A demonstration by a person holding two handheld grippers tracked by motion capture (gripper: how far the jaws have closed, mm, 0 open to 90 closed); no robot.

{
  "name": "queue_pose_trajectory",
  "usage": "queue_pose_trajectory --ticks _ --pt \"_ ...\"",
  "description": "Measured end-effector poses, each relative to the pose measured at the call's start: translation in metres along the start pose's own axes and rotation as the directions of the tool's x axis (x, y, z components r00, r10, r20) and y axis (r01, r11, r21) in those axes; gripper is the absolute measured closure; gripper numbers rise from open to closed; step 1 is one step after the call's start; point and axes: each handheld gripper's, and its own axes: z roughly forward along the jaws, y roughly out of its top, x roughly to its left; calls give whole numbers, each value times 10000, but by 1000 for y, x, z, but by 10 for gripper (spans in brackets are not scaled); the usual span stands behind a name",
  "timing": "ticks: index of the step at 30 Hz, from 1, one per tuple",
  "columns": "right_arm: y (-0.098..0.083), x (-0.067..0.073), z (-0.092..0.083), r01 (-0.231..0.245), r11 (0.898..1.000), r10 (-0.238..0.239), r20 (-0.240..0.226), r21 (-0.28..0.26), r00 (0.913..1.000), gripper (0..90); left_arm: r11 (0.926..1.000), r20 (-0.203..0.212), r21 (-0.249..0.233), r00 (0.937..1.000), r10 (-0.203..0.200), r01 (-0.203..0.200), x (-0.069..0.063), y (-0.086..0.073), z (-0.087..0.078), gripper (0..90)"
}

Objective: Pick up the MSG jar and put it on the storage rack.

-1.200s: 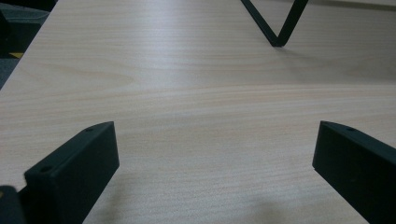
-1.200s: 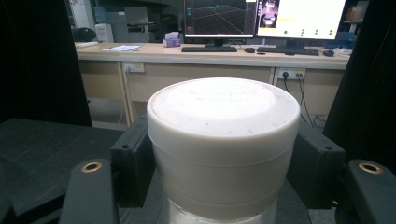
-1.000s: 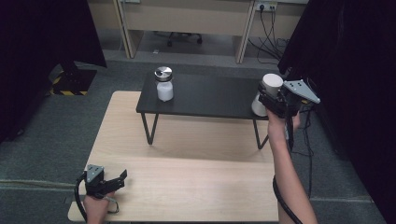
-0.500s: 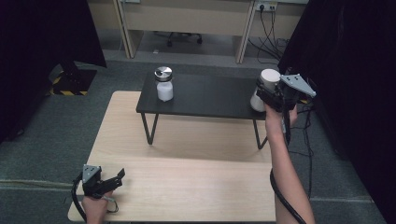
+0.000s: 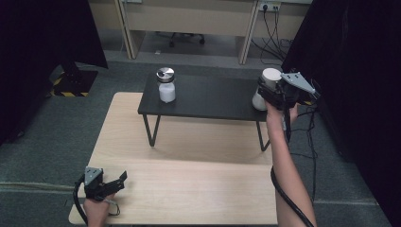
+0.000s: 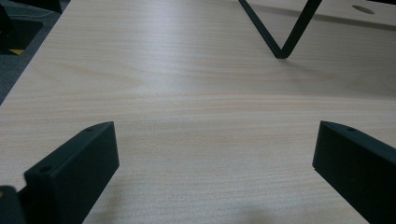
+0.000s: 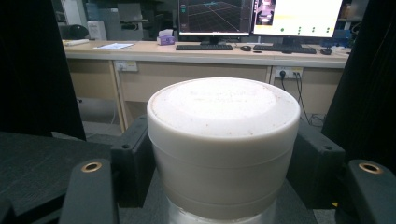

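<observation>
Two grippers, two jars, two tables. Nearest: left gripper [image 5: 112, 182] rests low over the near left corner of the pale wooden table [image 5: 189, 189], jaws spread wide, nothing between them. Farther: small black metal-legged table [image 5: 208, 97] stands on the wooden one. At its right end, right gripper [image 5: 265, 93] pinches the white-lidded round plastic jar [image 5: 265, 85] by the sides of its lid, jaws pressed against it; jar upright, long axis vertical, lid up. At the far left end: one silver-lidded white jar [image 5: 166, 85], upright.
</observation>
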Motion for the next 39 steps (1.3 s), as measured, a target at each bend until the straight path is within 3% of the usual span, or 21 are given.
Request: queue_pose_trajectory --ticks 11,32,39 --pt "-1 0 14 -50 10000 50 97 27 9999 337 9999 53 -31 9999 -132 132 2 0 1 0" --pt "-7 -5 17 -110 9998 110 -12 -144 9999 334 9999 27 -46 9999 -162 162 2 0 0 0" --pt "-12 -3 19 -199 9995 202 115 -246 9997 90 9999 32 -40 9999 -152 152 2 0 0 0"
